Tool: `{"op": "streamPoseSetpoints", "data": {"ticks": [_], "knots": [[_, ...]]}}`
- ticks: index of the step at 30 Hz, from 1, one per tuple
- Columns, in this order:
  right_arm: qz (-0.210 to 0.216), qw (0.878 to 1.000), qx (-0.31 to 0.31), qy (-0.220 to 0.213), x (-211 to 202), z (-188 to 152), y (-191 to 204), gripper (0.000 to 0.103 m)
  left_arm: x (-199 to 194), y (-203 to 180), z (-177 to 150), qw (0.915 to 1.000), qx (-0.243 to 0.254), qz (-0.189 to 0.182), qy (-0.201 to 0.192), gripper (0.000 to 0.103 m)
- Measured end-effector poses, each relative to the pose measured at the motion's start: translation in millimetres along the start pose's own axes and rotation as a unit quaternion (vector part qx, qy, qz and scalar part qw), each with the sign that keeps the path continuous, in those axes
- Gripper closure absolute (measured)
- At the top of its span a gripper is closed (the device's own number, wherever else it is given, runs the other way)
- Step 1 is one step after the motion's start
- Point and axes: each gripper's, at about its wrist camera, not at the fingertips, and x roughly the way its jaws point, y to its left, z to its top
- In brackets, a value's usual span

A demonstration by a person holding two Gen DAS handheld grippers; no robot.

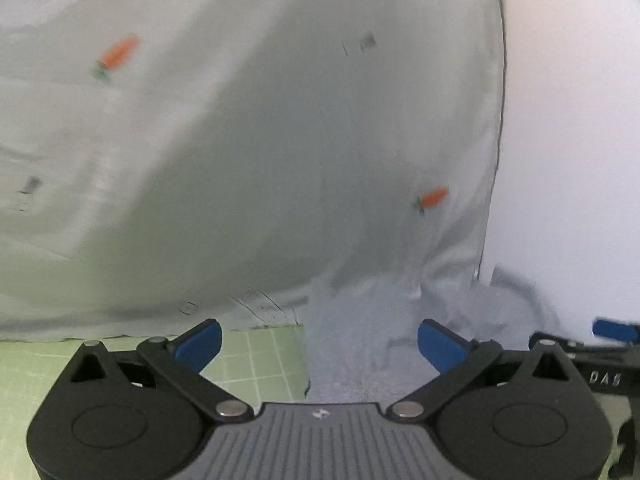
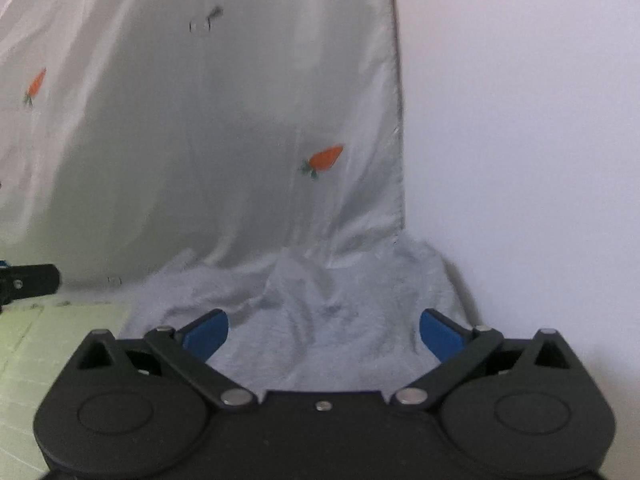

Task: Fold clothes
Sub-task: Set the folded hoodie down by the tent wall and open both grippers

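A pale blue-grey fleecy garment (image 1: 360,328) lies crumpled on the surface, against a hanging white cloth with carrot prints (image 1: 248,140). My left gripper (image 1: 319,344) is open just short of the garment, and its blue pads touch nothing. In the right wrist view the same garment (image 2: 320,304) spreads between and ahead of the fingers of my right gripper (image 2: 323,334). That gripper is also open, with its pads clear of the fabric. The carrot cloth (image 2: 200,140) rises behind the garment.
A green gridded mat (image 1: 248,360) covers the surface at the left, and it shows again as the mat (image 2: 60,340). A plain white wall (image 2: 520,120) fills the right side. The other gripper's blue pad (image 1: 614,329) shows at the right edge.
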Motion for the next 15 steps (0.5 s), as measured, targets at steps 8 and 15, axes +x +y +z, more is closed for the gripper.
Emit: {"op": "streamPoseSetpoints", "data": {"ticks": [8,15], "knots": [[-0.033,0.999,-0.035,0.017,-104.7,4.1,38.8,0.000,-85.0,15.9,-10.1,0.9985,-0.026,-0.031,0.037,0.000],[-0.050,0.997,0.024,0.055,-186.6,-40.9,57.4,0.000,-132.3,14.0,-45.1,0.9975,0.020,-0.040,0.055,0.000]]}}
